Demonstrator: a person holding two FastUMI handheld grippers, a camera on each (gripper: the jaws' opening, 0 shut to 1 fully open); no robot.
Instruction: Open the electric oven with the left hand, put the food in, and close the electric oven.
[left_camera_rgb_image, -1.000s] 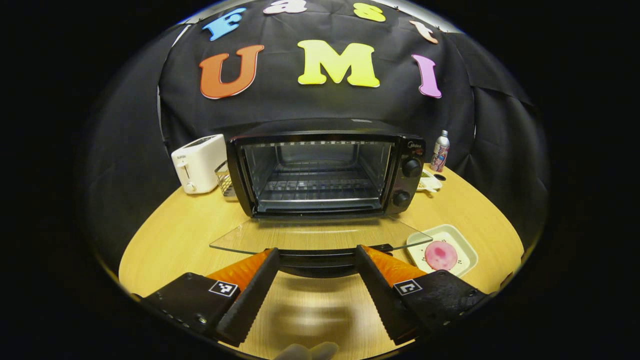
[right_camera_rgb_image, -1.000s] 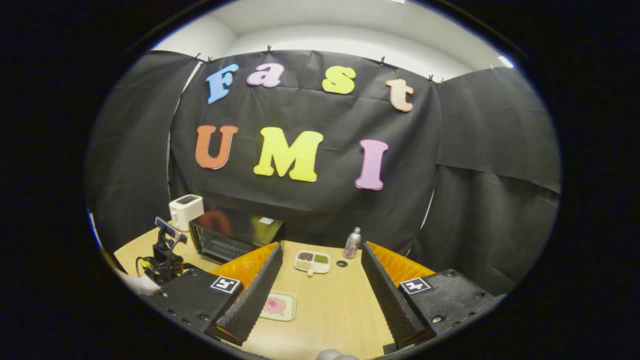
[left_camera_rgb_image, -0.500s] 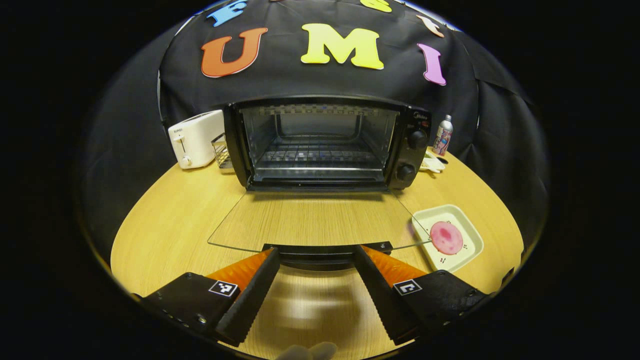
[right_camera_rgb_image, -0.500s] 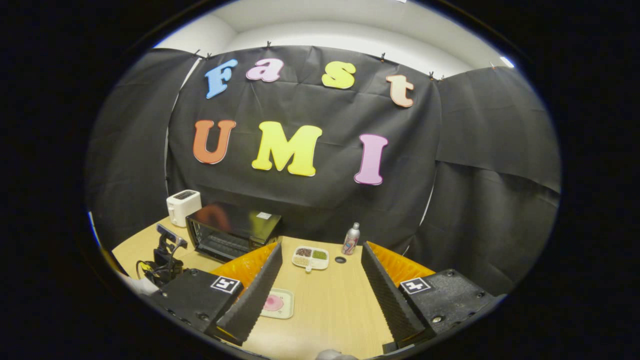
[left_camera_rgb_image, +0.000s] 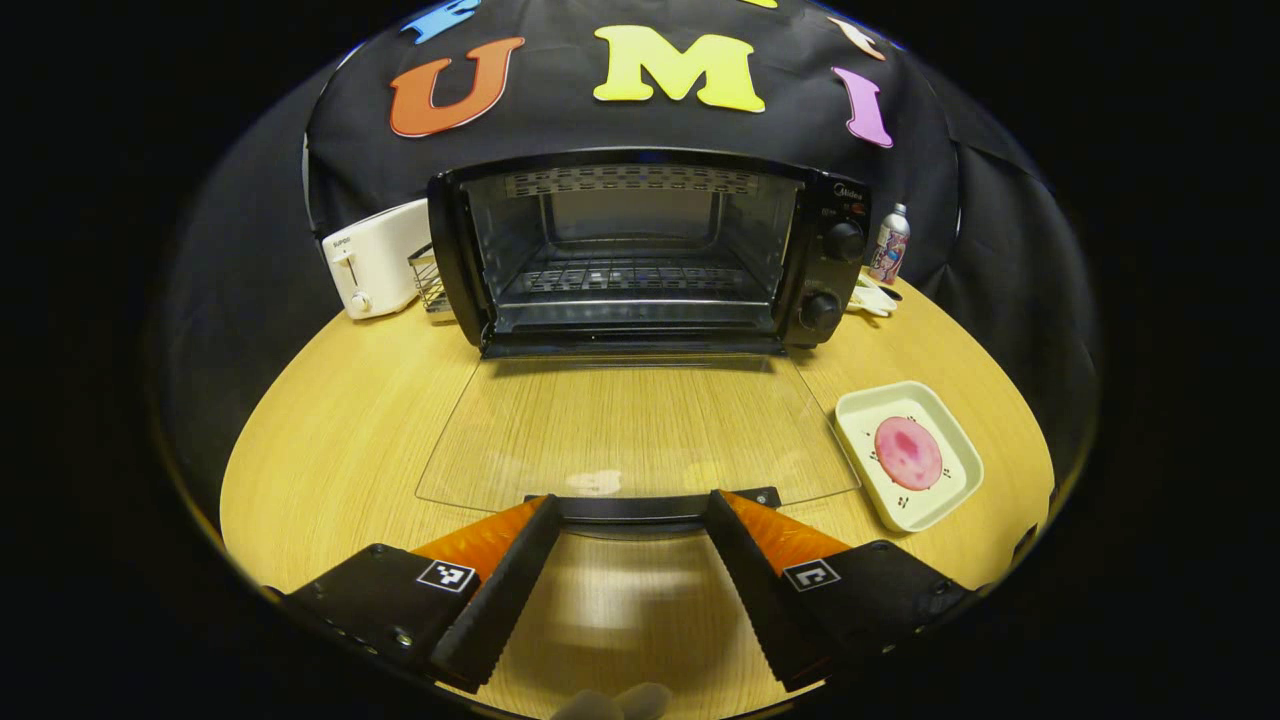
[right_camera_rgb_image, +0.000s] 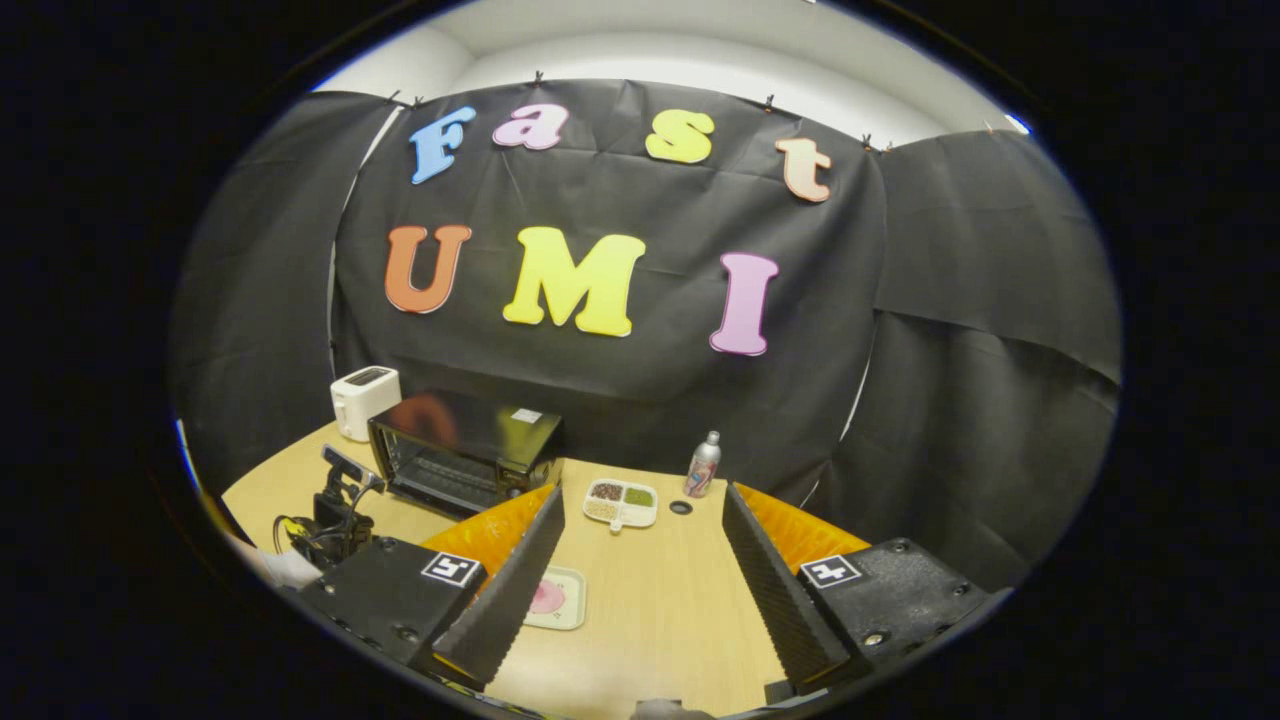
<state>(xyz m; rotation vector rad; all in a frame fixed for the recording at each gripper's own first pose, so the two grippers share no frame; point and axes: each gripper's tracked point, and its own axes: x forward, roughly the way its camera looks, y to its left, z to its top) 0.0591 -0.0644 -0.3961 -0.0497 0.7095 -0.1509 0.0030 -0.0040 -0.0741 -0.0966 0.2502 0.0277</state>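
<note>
Left gripper view shows the oven door (left_camera_rgb_image: 630, 430) lying flat, the left gripper (left_camera_rgb_image: 630, 545) released around its handle (left_camera_rgb_image: 640, 508); next, grab the food (left_camera_rgb_image: 907, 452) at right.

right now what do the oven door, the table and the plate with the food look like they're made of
Oven door: clear glass, since the wood grain shows through it, with a dark handle that may be plastic. Table: light wood or wood-look laminate, with visible grain. Plate: pale and smooth, probably plastic or ceramic; the look leaves that open.
</note>
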